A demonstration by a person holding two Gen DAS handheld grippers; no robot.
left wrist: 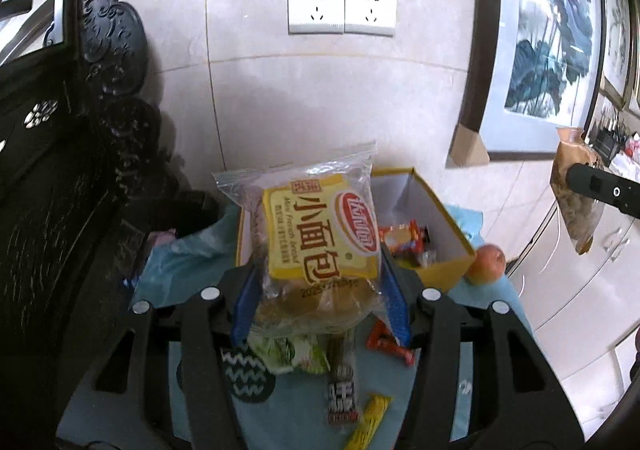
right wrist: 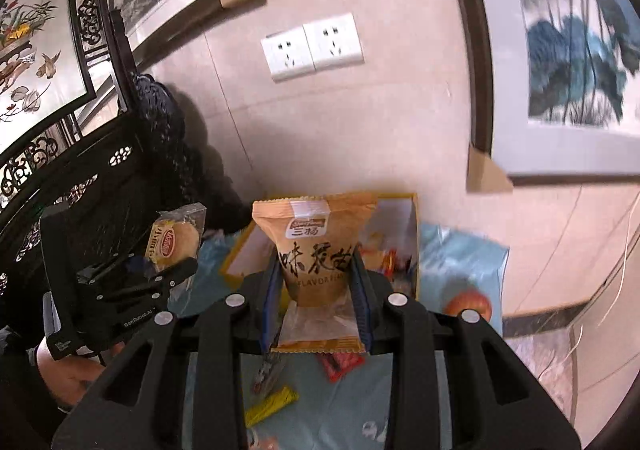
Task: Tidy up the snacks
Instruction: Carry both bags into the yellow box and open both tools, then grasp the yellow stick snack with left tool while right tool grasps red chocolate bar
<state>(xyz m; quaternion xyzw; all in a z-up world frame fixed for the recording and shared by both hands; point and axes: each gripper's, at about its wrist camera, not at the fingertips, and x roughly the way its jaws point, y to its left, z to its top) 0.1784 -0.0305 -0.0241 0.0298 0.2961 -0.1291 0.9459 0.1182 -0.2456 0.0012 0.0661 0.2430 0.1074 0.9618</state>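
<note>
Left wrist: left gripper (left wrist: 320, 290) fingers clamp the bread packet (left wrist: 320, 234) low down, above the yellow box (left wrist: 448, 270). Soft, crushable; sealed edge grips safer.
Right wrist: right gripper (right wrist: 316, 290) fingers pinch the brown snack pouch (right wrist: 316, 250) near its base; light, crinkly, slippery.

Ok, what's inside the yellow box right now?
A few small orange and red wrapped snacks lie at the bottom of the yellow box on its right side. The bread packet held in the left gripper covers the box's left half, so that part cannot be seen.
</note>
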